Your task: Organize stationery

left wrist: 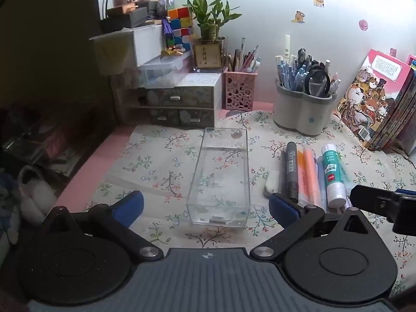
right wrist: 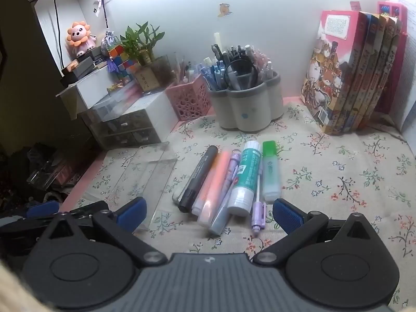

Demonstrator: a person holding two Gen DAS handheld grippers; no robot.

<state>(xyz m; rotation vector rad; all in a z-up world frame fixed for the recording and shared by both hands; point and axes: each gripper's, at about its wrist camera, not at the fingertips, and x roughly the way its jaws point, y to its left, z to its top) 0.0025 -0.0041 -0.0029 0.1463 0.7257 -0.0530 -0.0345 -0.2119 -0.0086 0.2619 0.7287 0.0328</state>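
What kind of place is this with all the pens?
Probably a study desk at home: a grey pen holder crammed with pens, a row of storybooks against the wall, and a flowered cloth over the desk.

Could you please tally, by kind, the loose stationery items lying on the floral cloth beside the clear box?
Black marker: 1
Highlighters, orange and green: 2
Glue stick: 1
Purple pens or pencils, one beside the orange highlighter, one beside the glue stick: 2
White eraser: 1
Total: 7, as far as the pile shows. The clear box holds nothing.
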